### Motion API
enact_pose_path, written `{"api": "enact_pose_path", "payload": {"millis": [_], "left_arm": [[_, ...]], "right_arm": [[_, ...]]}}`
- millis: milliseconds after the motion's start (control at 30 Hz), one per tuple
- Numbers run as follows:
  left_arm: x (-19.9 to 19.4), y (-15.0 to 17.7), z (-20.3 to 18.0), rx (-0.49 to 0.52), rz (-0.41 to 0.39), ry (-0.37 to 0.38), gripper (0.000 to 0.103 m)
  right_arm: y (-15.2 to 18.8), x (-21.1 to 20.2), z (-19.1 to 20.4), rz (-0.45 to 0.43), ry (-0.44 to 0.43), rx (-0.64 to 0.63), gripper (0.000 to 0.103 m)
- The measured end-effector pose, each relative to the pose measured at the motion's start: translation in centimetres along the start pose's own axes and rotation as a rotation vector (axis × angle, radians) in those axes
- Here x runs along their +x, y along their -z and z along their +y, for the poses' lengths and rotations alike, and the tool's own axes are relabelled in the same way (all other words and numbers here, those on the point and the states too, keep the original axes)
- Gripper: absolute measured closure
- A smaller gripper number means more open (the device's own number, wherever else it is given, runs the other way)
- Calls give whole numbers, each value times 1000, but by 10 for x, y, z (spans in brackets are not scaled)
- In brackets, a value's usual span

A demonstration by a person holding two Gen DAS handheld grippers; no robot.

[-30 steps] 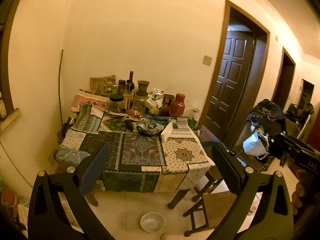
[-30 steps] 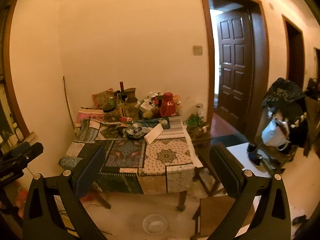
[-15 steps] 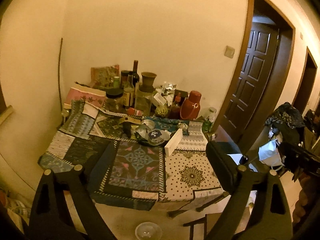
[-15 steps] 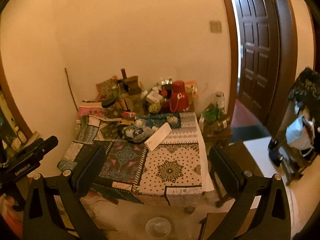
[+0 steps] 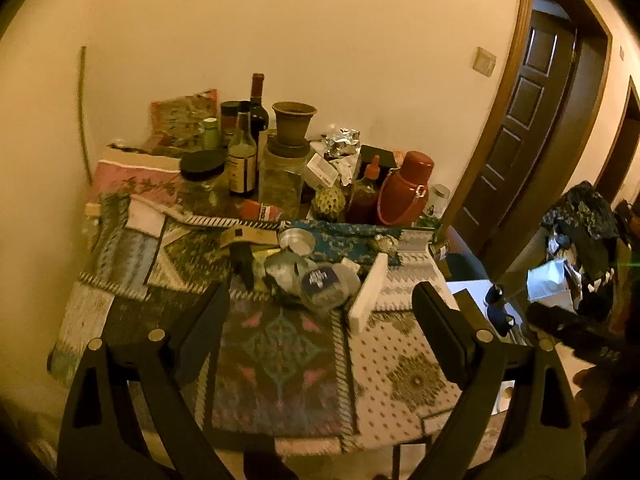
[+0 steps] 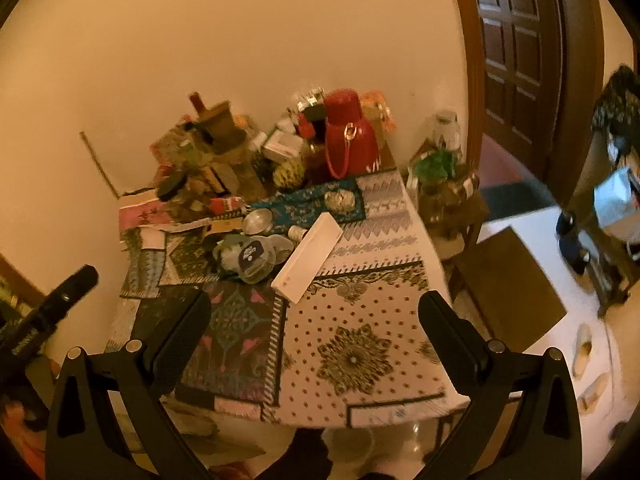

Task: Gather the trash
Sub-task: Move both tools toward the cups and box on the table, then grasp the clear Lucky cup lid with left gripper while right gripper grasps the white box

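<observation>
Two handheld grippers hang above the near edge of a cloth-covered table, the left gripper and right gripper both with fingers spread wide and holding nothing, apparently lined up for a first pick. The likely trash, a crumpled plastic container with wrappers and a long white box, lies at centre frame, just ahead of the fingertips. Bottles and a red flask crowd the wall at upper centre, seemingly stored out of the way

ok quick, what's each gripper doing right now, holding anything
left gripper: open, holding nothing, above the patchwork-cloth table.
right gripper: open, holding nothing.
</observation>
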State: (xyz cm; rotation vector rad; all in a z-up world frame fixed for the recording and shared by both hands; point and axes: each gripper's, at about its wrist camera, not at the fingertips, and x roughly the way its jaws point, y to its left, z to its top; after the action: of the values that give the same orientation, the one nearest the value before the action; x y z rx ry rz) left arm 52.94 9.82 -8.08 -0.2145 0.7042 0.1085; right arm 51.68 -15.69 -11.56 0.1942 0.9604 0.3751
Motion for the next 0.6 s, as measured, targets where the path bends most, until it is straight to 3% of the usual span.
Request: {"api": "enact_pose_path", "payload": {"millis": [233, 467, 600], "left_arm": [[76, -44, 46, 57, 86, 28, 10], [147, -52, 82, 79, 229, 59, 10], [179, -50, 91, 98, 292, 85, 10]], "right_arm": [[-16, 97, 6, 151, 47, 129, 0], [-11, 191, 1, 290, 113, 273, 9], [-3, 219, 0, 350, 119, 311, 16]]}}
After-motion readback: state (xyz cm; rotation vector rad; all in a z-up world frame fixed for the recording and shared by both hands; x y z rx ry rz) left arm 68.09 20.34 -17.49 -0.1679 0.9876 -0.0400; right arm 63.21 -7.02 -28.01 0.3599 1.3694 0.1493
